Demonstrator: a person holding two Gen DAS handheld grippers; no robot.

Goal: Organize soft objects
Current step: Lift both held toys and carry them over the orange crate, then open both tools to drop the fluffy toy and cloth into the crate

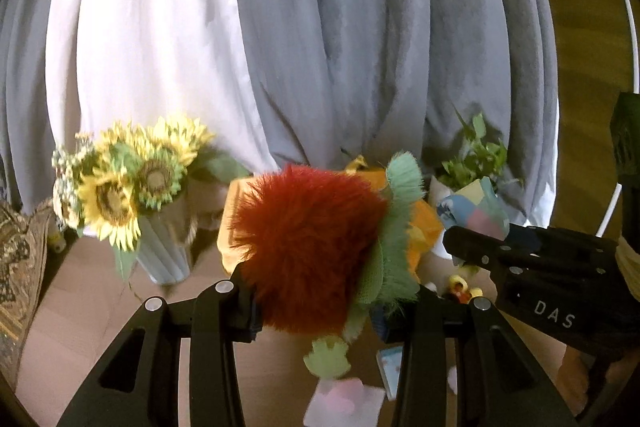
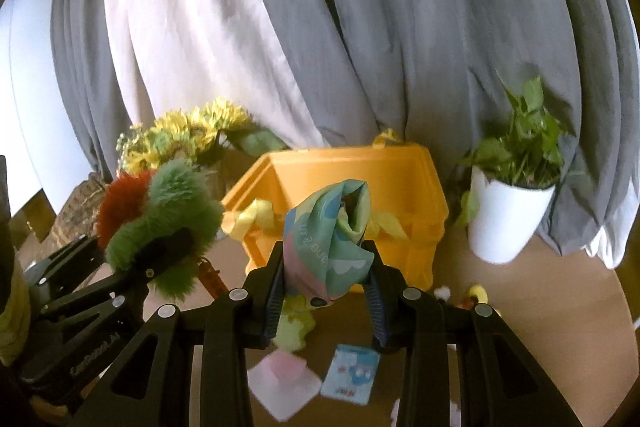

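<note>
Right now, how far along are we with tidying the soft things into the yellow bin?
Done: yellow fabric already hangs over the yellow bin rim. In hand: the left gripper holds a red and green furry toy; the right gripper holds a pastel scarf, both short of the bin. Left: a pink cloth and small items on the table.

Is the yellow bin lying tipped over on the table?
No, the yellow bin stands upright with its opening facing up, behind the pastel cloth held in the right gripper.

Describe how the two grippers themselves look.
Both are matte black, with angular linkage arms, triangular cutouts and round silver pivot pins. The left gripper carries white "GenRobot.AI" lettering; the right gripper has ribbed bluish finger pads and "DAS" printed in white.
</note>
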